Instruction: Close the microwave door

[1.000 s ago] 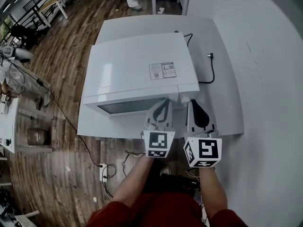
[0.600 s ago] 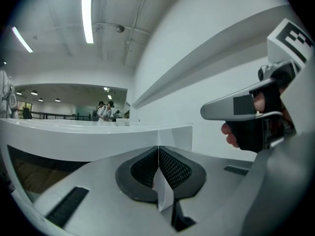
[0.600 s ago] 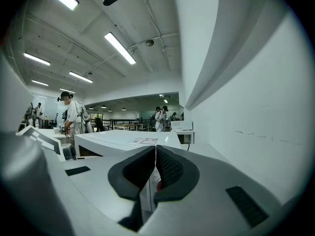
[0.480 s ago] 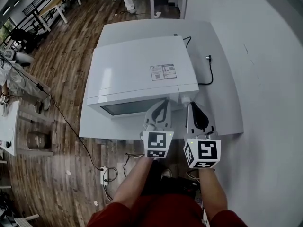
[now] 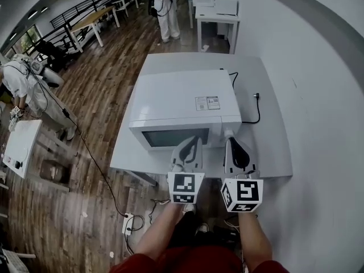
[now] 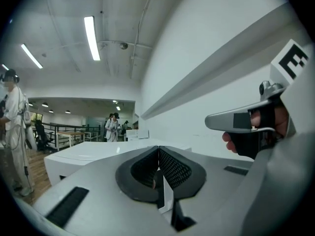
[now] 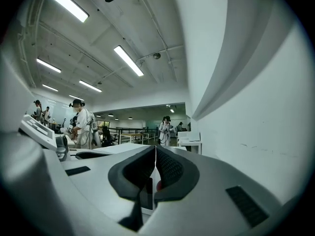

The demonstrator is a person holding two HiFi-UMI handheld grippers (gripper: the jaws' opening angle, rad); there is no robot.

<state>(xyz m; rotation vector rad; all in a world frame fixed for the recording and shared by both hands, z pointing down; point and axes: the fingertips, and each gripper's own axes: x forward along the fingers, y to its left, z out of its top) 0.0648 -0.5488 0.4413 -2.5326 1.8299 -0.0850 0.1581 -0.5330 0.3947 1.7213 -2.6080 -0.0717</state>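
Note:
The white microwave (image 5: 182, 101) stands on a white table (image 5: 270, 147). Its door (image 5: 170, 136), with a dark window, lies flush with the front. My left gripper (image 5: 193, 140) hovers just before the door's right end, jaws pressed together and empty. My right gripper (image 5: 230, 135) is beside it, by the microwave's front right corner, also shut on nothing. In the left gripper view the closed left gripper (image 6: 158, 149) points over the microwave's top (image 6: 98, 151), with the right gripper (image 6: 246, 122) and a hand at the right. The right gripper view shows the right gripper (image 7: 155, 149) shut.
A black power cable (image 5: 250, 115) with a loose plug (image 5: 257, 96) lies on the table right of the microwave. A white wall (image 5: 324, 95) runs along the right. A person (image 5: 23, 90) stands at the left, another person (image 5: 165, 4) at the back. A power strip (image 5: 128, 223) lies on the wood floor.
The head view has lifted and drawn back, so the microwave's front now shows with the door flush. Both grippers sit slightly lower in view, still shut.

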